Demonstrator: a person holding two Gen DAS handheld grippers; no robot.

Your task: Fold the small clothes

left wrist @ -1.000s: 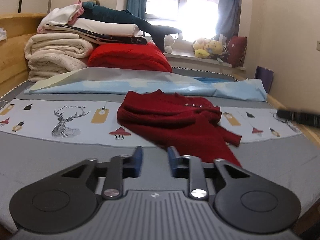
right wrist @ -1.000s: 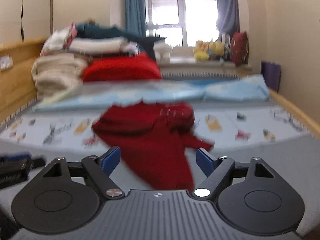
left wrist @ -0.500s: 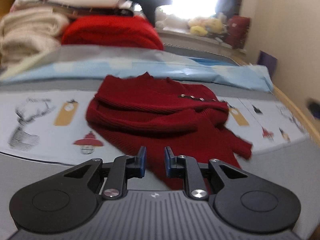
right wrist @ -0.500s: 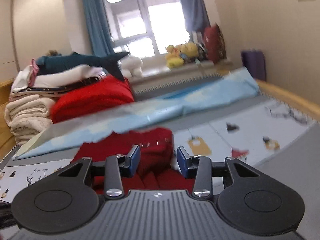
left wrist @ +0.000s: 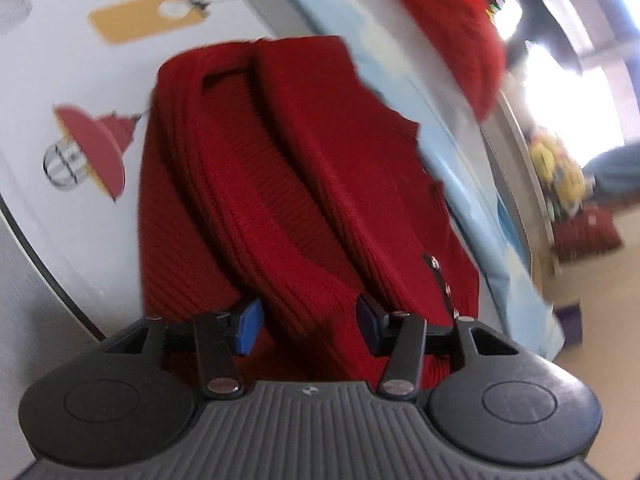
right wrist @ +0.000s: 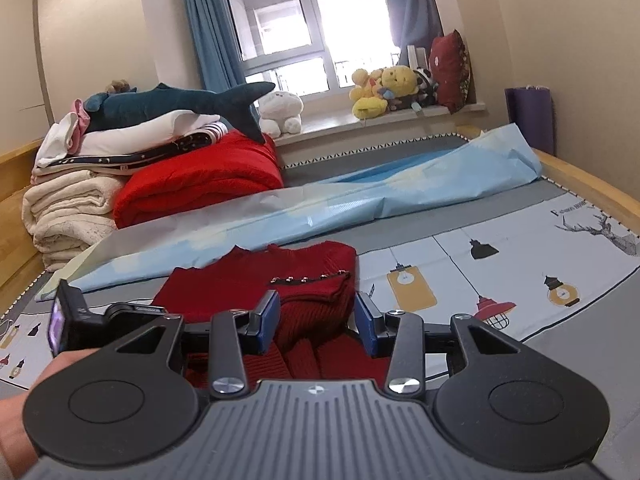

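Right wrist view: the red sweater point(right wrist: 296, 284) lies bunched on the printed sheet point(right wrist: 520, 280) between the spread right gripper point(right wrist: 316, 322) fingers; folded blankets point(right wrist: 72, 208) sit at 10 o'clock. The left gripper point(left wrist: 308, 330), also spread, straddles a sweater fold.

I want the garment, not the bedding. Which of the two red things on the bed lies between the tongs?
The dark red knit sweater with the row of small buttons, flat on the printed sheet. The brighter red blanket sits folded farther back beside the cream stack.
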